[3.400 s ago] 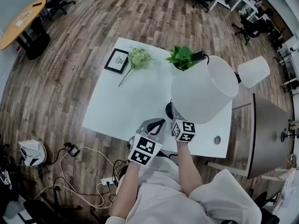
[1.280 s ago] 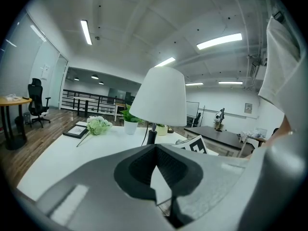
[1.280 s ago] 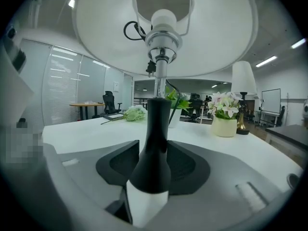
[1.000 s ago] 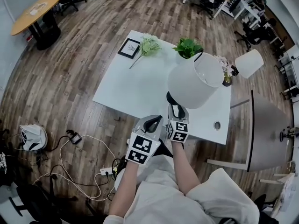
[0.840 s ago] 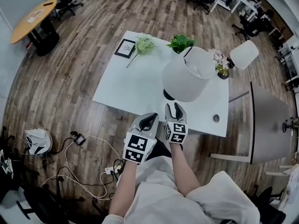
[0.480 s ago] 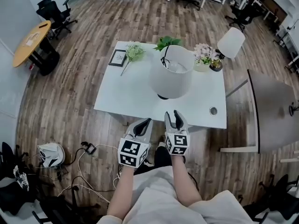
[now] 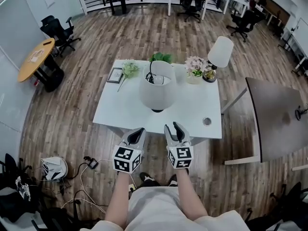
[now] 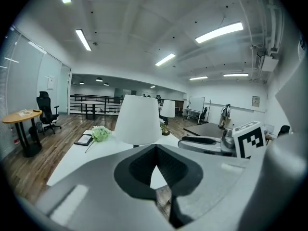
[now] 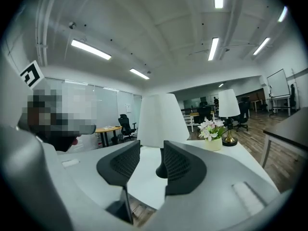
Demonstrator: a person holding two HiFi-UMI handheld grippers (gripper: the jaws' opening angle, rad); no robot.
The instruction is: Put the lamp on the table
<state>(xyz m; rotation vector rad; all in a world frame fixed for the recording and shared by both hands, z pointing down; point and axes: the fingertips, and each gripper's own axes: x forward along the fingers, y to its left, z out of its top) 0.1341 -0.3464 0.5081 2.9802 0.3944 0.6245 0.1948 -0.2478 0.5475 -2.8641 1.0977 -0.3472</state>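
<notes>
- The lamp (image 7: 157,88) stands upright on the white counter (image 7: 120,110). Its dark base sits toward the middle of the near edge, and neither tool touches it.
- Your left tool (image 7: 136,134) hangs just off the counter's near edge, its jaws pressed together on nothing.
- Your right tool (image 7: 173,128) is beside it with its jaws parted and nothing between them. The lamp's base shows beyond the gap.
- Along the counter's far edge, from left to right, are a picture frame (image 7: 115,75), a flower sprig (image 7: 129,68), a green plant (image 7: 161,57), a pot of pink flowers (image 7: 195,67) and a second lamp (image 7: 220,52).
- A round grommet (image 7: 207,121) sits near the near right corner.
- The room has a wood plank floor (image 7: 72,109), with an oval table (image 7: 36,59) at the left and a grey table (image 7: 276,114) at the right.
- Cables (image 7: 86,165) trail on the floor near your feet.
</notes>
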